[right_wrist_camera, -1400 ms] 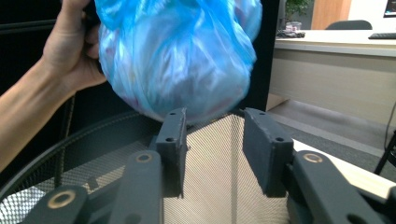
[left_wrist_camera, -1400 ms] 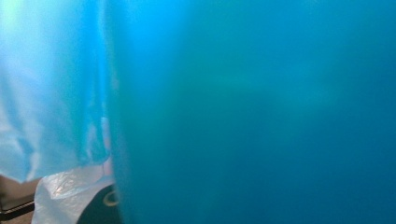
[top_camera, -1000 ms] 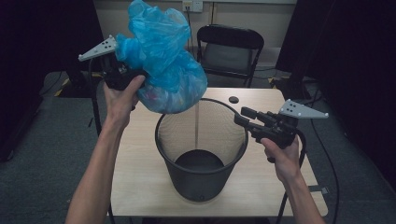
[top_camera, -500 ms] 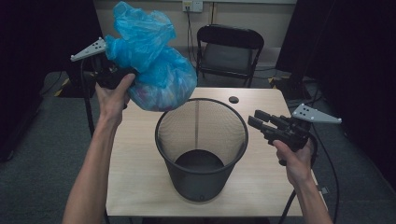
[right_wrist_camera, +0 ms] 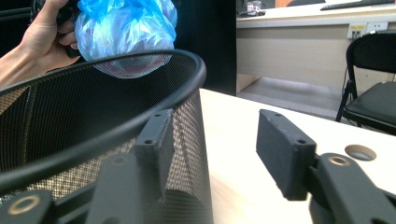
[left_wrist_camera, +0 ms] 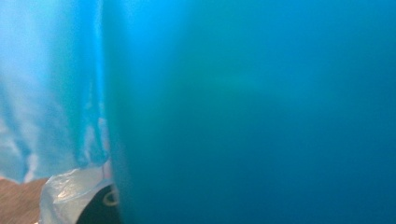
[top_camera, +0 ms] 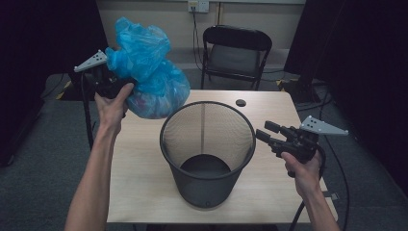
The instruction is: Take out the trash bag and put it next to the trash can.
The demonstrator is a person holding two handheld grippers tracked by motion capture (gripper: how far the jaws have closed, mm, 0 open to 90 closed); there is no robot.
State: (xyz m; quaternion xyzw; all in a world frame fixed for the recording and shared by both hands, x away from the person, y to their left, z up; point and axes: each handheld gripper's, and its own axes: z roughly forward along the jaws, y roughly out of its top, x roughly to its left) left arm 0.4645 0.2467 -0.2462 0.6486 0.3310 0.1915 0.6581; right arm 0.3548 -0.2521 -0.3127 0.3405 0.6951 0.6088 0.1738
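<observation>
Two hand-held grippers work around a black mesh wastebasket (top_camera: 207, 149) that stands near the middle of the counter (top_camera: 144, 178). The left hand-held gripper (top_camera: 111, 84) is clamped tight on the gathered neck of a full blue plastic bag (top_camera: 149, 77), which hangs in the air over the counter's far left corner, beyond and left of the basket's rim and apart from it. In the left gripper view, blue film (left_wrist_camera: 243, 112) presses right up against the lens. The right hand-held gripper (top_camera: 266, 132) hovers just off the basket's right side, over the counter's right edge; its jaws have just been opening and stand apart with nothing between them. In the right gripper view the basket's rim (right_wrist_camera: 140, 107) passes close by one jaw, whether touching I cannot tell, and the bag (right_wrist_camera: 126, 32) shows above the far rim. A small round hole (top_camera: 241, 102) sits near the counter's far edge.
</observation>
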